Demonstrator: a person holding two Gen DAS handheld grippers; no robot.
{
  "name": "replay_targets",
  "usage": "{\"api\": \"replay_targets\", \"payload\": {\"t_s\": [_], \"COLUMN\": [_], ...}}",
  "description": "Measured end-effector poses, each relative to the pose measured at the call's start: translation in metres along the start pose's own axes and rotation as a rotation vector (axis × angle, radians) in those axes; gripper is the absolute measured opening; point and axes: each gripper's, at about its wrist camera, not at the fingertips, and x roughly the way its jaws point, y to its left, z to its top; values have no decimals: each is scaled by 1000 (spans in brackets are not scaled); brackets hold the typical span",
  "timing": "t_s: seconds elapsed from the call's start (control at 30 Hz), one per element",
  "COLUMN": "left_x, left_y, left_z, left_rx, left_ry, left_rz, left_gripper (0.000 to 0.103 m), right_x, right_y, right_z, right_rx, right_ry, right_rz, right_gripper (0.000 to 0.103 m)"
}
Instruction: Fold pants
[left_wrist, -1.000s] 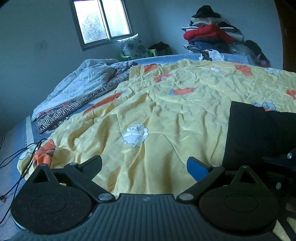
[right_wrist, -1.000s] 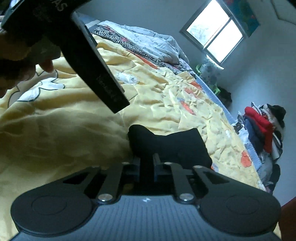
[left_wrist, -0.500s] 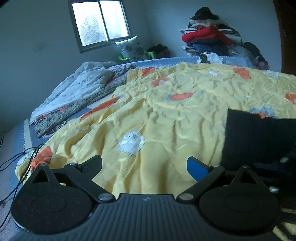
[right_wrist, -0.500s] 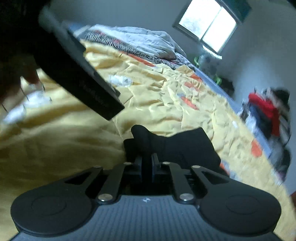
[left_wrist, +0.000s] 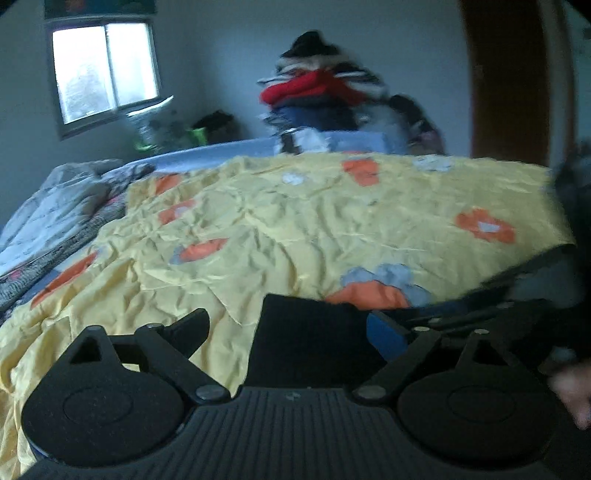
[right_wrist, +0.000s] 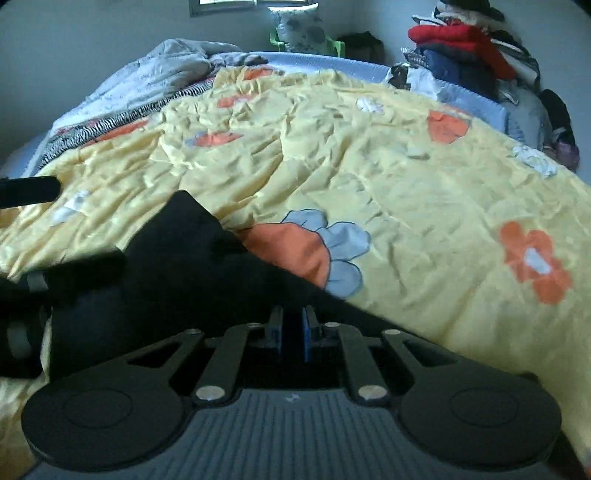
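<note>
Right now our right hand-held gripper (right_wrist: 291, 328) has its blue pads pinched together on the black pants (right_wrist: 192, 266), which lie partly folded on the yellow floral quilt (right_wrist: 388, 166), spreading ahead and to its left. Our left hand-held gripper (left_wrist: 288, 328) is spread apart, the pants edge (left_wrist: 306, 332) between its fingers but not clamped. To fold well we judge: close the left on that edge first, then carry both corners level so the fabric lands flat, no bunching.

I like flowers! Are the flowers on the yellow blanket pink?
No, the flowers on the yellow blanket are orange, some with blue and white parts.
</note>
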Motion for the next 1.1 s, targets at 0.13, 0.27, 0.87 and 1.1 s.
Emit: {"api": "replay_targets", "payload": {"t_s": [0.13, 0.27, 0.87, 1.1], "left_x": [20, 37, -11, -27], "left_y": [-6, -26, -61, -103], "left_z": [9, 6, -17, -27], "left_rx": [-24, 67, 139, 214], "left_ry": [23, 27, 10, 22], "left_rz": [-63, -30, -29, 38], "left_gripper": [98, 102, 103, 100], "right_x": [-54, -85, -134, -192], "right_y": [-40, -84, -99, -118], "right_z": [-9, -33, -111, -149], "right_rx": [86, 64, -19, 118], "right_ry": [-99, -8, 75, -50], "right_rz": [-9, -57, -63, -168], "right_gripper": [11, 12, 12, 13]}}
